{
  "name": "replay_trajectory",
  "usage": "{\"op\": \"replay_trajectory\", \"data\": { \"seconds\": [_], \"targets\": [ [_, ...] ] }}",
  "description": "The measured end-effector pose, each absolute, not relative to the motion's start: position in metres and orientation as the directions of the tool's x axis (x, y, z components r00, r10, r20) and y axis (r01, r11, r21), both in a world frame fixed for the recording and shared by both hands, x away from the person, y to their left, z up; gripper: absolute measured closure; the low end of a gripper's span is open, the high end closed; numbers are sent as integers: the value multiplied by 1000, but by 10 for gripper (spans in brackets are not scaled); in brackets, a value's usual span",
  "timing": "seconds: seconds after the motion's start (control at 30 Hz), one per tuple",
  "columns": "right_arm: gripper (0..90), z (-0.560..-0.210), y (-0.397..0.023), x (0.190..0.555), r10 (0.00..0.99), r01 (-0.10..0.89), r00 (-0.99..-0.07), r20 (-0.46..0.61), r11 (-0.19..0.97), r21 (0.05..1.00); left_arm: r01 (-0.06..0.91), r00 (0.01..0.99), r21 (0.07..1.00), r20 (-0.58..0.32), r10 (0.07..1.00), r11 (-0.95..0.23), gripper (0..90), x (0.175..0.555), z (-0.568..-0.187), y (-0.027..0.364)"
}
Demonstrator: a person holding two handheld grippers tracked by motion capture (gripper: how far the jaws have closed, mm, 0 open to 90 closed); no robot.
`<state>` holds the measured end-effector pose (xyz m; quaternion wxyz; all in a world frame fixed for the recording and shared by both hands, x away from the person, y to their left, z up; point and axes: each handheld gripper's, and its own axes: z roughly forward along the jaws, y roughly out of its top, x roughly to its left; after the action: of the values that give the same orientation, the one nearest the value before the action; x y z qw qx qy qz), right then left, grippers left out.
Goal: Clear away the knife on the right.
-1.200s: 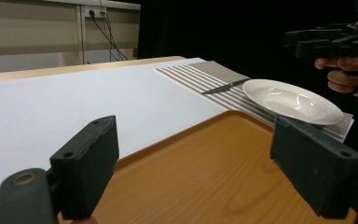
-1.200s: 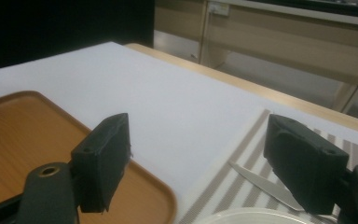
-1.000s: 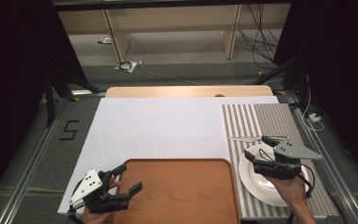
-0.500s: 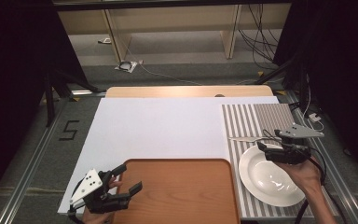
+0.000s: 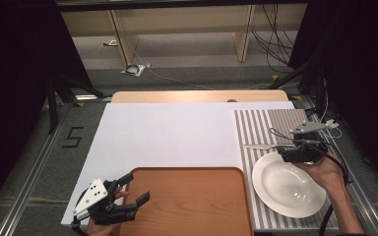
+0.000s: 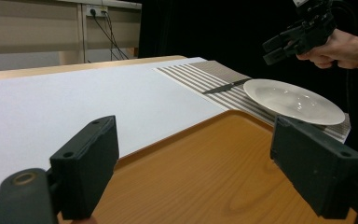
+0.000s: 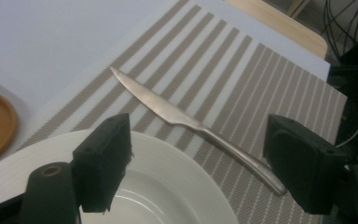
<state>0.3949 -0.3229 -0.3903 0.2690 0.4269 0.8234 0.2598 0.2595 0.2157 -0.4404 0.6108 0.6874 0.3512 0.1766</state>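
Right claw (image 5: pixel 295 152), released and hovering over the knife (image 7: pixel 191 126) lying flat on the striped placemat (image 5: pixel 256 128) at the plate's (image 5: pixel 288 189) 12 o'clock rim, risks striking that rim or skidding the thin handle on closure

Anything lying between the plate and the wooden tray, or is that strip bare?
Bare. In the high view only a narrow strip of striped placemat separates the white plate from the wooden tray; the knife lies beyond the plate.
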Motion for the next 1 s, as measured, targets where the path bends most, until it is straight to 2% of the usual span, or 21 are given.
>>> {"op": "replay_trajectory", "data": {
  "seconds": [0.63, 1.0],
  "targets": [
    [259, -391, -337, 437, 844, 658, -480, -240, 527, 537, 270, 687, 963, -190, 701, -4, 152, 260, -441, 216],
    [271, -401, -341, 468, 842, 730, -486, -234, 539, 420, 269, 688, 963, -188, 700, -6, 152, 260, -441, 216]
  ]
}}
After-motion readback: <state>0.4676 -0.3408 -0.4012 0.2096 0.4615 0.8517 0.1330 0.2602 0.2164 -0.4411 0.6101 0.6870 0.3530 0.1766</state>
